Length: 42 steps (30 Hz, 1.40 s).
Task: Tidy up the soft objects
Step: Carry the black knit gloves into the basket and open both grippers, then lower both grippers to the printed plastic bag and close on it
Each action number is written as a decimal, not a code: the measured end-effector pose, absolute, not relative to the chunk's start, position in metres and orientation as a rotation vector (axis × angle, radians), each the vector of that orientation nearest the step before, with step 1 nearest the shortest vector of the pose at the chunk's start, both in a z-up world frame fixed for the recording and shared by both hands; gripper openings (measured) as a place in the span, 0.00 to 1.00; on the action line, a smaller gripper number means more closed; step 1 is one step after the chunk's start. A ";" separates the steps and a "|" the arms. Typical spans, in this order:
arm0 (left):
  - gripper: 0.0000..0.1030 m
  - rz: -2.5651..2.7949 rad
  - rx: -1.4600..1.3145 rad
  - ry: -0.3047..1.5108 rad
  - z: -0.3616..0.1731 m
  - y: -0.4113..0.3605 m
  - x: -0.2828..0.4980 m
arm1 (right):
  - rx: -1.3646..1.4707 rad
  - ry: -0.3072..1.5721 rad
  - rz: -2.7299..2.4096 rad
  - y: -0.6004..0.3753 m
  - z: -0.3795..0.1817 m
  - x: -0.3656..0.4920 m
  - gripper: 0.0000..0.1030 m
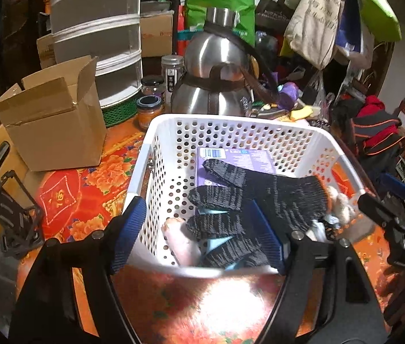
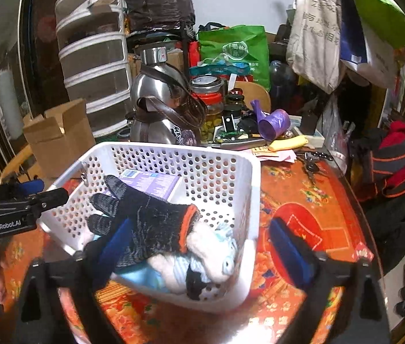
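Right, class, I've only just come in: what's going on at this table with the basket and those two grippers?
A person with a handheld gripper in each hand is sorting soft things into a white perforated basket on the red floral tablecloth. A black knitted glove with an orange cuff lies on top of the pile, over white and pale blue soft items and a purple box. Both the left gripper and right gripper are open at the basket's near rim, gripping nothing.
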<state>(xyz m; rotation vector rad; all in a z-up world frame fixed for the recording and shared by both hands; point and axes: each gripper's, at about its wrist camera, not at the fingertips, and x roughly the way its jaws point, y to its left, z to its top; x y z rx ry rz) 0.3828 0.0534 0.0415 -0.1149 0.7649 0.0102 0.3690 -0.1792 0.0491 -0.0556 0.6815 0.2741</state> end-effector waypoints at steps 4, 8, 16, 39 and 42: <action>0.88 0.013 -0.054 0.711 0.049 0.043 0.354 | -0.063 0.648 0.265 -0.181 0.054 0.349 1.00; 0.88 0.010 -0.056 0.677 0.053 0.041 0.317 | -0.057 0.661 0.290 -0.181 0.057 0.327 1.00; 0.88 -0.033 -0.112 0.674 0.041 0.053 0.244 | -0.049 0.617 0.307 -0.192 0.055 0.262 1.00; 0.68 -0.061 -0.136 0.862 -0.106 0.043 0.086 | -0.003 0.777 0.479 -0.167 -0.081 0.098 0.46; 0.68 -0.083 -0.139 0.850 -0.107 0.039 0.085 | -0.004 0.796 0.500 -0.162 -0.086 0.102 0.46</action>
